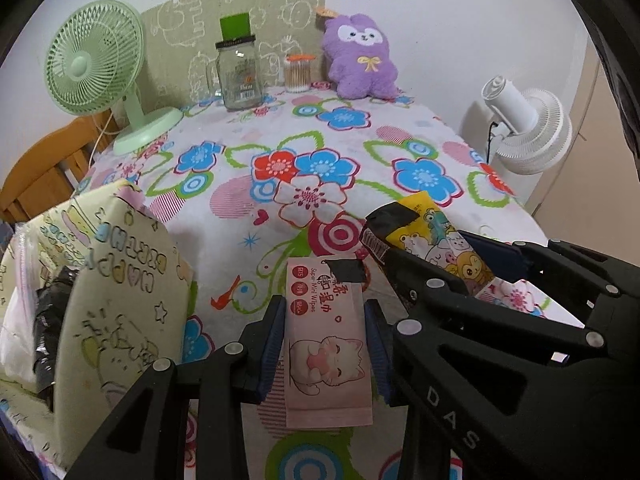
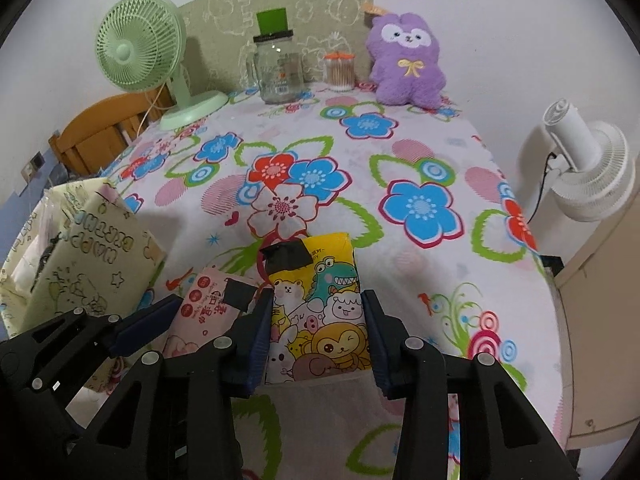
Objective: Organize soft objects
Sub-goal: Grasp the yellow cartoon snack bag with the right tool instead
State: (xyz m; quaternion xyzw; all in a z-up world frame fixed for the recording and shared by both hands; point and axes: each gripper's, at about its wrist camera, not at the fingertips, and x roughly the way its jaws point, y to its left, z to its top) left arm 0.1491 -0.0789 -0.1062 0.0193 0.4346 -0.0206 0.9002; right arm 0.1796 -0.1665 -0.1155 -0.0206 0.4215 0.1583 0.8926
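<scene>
A pink wet-wipes pack (image 1: 326, 344) with a cat drawing lies on the flowered tablecloth between the fingers of my left gripper (image 1: 326, 344), which touch its two long sides. A yellow cartoon-animal tissue pack (image 2: 318, 312) lies beside it to the right, between the fingers of my right gripper (image 2: 318, 332), which press its sides. Both packs rest on the table and carry black tape patches. The yellow pack (image 1: 436, 236) and right gripper also show in the left wrist view. The pink pack (image 2: 204, 308) shows in the right wrist view. A purple plush toy (image 1: 360, 58) sits at the table's far edge.
A pale yellow "Happy Birthday" gift bag (image 1: 104, 300) stands open at the near left with soft items inside. A green desk fan (image 1: 96, 64), a glass jar (image 1: 238, 74) and a cotton-swab tub (image 1: 298, 74) stand at the back. A white fan (image 2: 588, 168) stands off the table's right edge.
</scene>
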